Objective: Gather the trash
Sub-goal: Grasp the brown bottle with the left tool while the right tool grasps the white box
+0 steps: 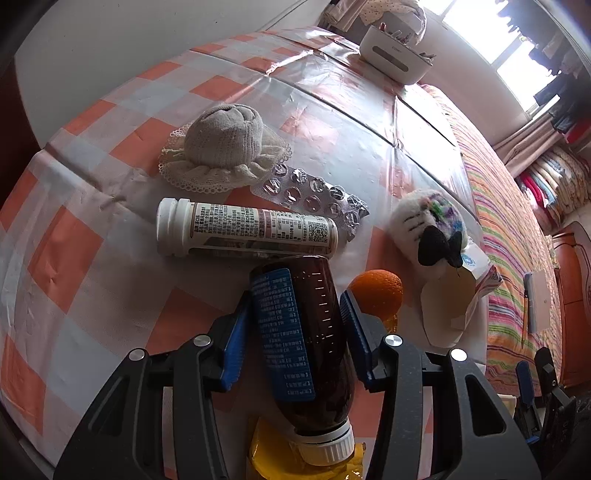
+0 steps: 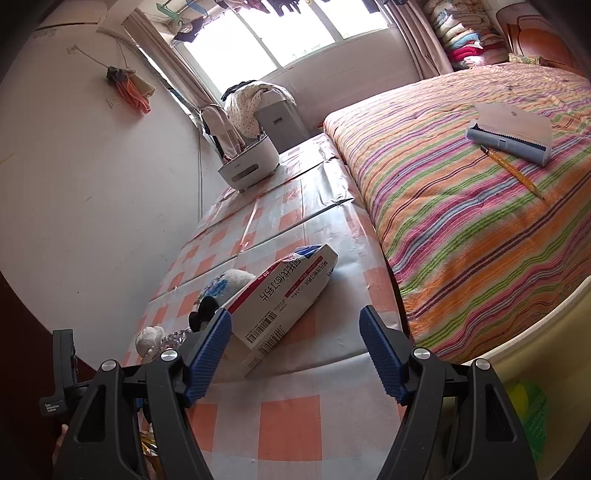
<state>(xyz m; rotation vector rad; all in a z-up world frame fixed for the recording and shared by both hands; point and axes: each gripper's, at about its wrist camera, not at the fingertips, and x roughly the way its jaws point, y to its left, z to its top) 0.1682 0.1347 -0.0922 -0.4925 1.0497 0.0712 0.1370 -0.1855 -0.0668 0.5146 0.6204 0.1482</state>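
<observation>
Your brown medicine bottle (image 1: 314, 339) lies on its side, white cap toward you, blue label up, over a yellow wrapper (image 1: 266, 461). Beyond it a white tube bottle (image 1: 243, 232) lies crosswise, touching an empty silver blister strip (image 1: 314, 195). Your red-and-white medicine box (image 2: 284, 302) sits tilted on the checked worktop (image 2: 288, 424).

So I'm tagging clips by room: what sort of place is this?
Most likely a bedroom at home: a bed with a striped cover, folded quilts stacked in the corner, and a checked-cloth table beside the bed.

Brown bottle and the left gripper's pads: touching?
Touching. In the left wrist view both blue pads press the brown bottle's sides, no gap visible.
</observation>
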